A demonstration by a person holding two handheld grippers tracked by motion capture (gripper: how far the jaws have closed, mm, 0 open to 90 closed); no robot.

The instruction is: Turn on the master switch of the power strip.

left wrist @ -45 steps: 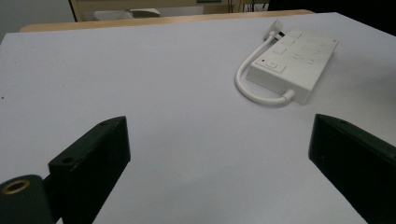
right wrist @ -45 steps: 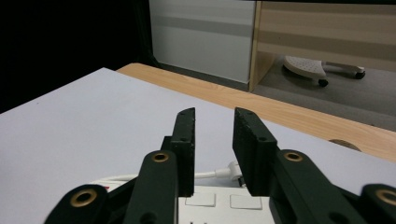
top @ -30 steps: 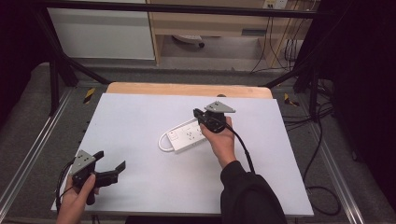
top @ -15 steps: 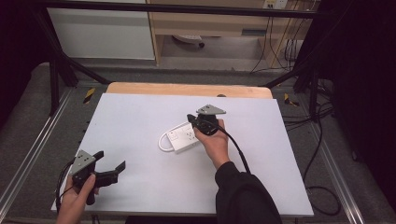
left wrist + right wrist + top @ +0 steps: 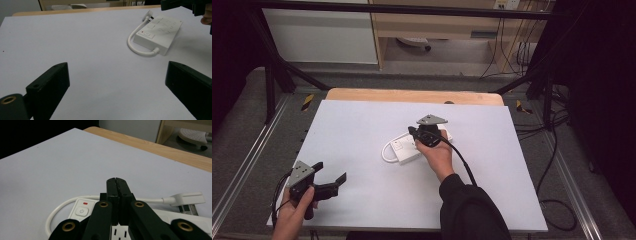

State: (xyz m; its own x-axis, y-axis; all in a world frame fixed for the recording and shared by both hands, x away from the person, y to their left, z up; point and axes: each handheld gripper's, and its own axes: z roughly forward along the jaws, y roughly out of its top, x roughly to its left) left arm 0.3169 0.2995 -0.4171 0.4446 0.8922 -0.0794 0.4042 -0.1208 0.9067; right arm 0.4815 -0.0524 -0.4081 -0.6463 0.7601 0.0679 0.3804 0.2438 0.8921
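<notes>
Bare white bench (image 5: 362,130) is lying open from nine through twelve o'clock of the power strip (image 5: 404,149), giving a claw free passage. The strip's looped cord (image 5: 385,152) is bulging out at nine o'clock, narrowing that approach.

Lighting: even and soft from overhead; white table top (image 5: 362,130) bright, surroundings at left and right edges of the high view near black. Shadows: faint, beside the power strip (image 5: 160,33). Glare: none. Focus: near jaws in both gripper views slightly soft; background at upper right blurred.
</notes>
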